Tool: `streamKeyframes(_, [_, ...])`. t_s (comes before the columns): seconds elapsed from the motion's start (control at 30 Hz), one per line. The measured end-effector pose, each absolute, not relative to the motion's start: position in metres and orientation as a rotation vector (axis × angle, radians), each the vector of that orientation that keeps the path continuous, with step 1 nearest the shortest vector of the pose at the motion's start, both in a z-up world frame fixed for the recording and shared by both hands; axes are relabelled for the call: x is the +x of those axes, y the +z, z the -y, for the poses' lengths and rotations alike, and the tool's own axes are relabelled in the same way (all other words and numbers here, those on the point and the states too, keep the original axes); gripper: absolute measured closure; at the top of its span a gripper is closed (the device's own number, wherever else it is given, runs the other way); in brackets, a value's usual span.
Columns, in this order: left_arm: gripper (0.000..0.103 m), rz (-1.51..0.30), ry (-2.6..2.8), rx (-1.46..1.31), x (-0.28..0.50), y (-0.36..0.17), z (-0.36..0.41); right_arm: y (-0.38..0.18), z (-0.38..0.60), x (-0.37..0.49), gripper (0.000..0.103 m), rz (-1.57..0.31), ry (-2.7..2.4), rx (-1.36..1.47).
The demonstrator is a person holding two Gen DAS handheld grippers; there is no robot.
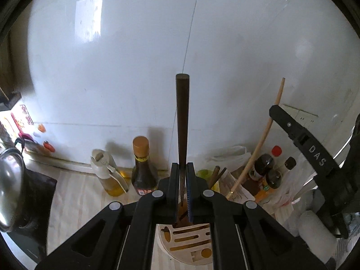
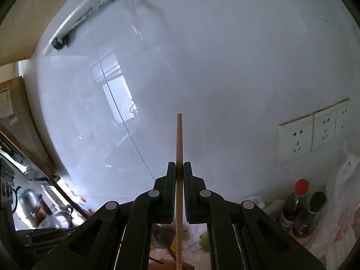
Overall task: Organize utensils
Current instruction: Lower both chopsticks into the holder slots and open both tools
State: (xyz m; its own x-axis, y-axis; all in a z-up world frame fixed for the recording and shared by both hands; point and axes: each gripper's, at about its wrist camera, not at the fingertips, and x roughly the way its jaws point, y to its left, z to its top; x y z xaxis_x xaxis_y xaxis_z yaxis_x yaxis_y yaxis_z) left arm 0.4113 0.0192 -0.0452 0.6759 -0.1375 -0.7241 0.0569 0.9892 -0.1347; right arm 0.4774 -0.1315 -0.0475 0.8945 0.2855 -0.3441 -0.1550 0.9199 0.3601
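Note:
My left gripper [image 1: 182,168] is shut on a dark brown utensil handle [image 1: 182,112] that stands upright; its lower end reaches into a round slotted utensil holder [image 1: 189,245] just below the jaws. My right gripper [image 2: 179,168] is shut on a thin light wooden stick [image 2: 179,139], held upright above the counter. In the left wrist view the same stick [image 1: 267,130] leans at the right, with the right gripper's black body [image 1: 315,157] beside it. Two dark sticks [image 1: 217,175] stand behind the holder.
Along the white wall stand an oil bottle [image 1: 108,173], a dark sauce bottle [image 1: 142,168], several small bottles [image 1: 270,171] and plastic bags [image 1: 231,155]. A metal pot [image 1: 11,184] sits at the left. Wall sockets [image 2: 315,130] are at the right.

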Motion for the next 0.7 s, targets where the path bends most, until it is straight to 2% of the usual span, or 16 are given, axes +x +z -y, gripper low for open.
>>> streamKeyframes(0.23, [0.1,-0.873,-0.123,-0.117,0.412,-0.057,-0.018,-0.063,0.118,0.476,0.097,-0.38,0.283,0.274])
streamKeyframes(0.4, [0.099,-0.916,-0.125,-0.125,0.409,-0.063,-0.02,-0.073,0.113,0.466,0.096,-0.429,0.344,0.231])
streamKeyframes(0.53, [0.094,-0.942,-0.096,-0.13,0.402,-0.059,-0.021,-0.078,0.113,0.454,0.095,-0.496,0.372,0.206])
streamKeyframes(0.57, [0.091,-0.941,-0.084,-0.132,0.399,-0.057,-0.022,-0.077,0.114,0.451,0.091,-0.512,0.378,0.2])
streamKeyframes(0.6, [0.086,-0.939,-0.067,-0.132,0.397,-0.054,-0.024,-0.075,0.116,0.447,0.087,-0.521,0.372,0.197])
streamKeyframes(0.63, [0.069,-0.933,-0.055,-0.131,0.395,-0.05,-0.026,-0.075,0.118,0.443,0.071,-0.527,0.367,0.196])
streamKeyframes(0.67, [0.043,-0.923,-0.044,-0.133,0.392,-0.046,-0.027,-0.072,0.122,0.439,0.054,-0.534,0.373,0.204])
streamKeyframes(0.7, [0.03,-0.911,-0.031,-0.134,0.389,-0.043,-0.029,-0.07,0.128,0.433,0.047,-0.539,0.369,0.208])
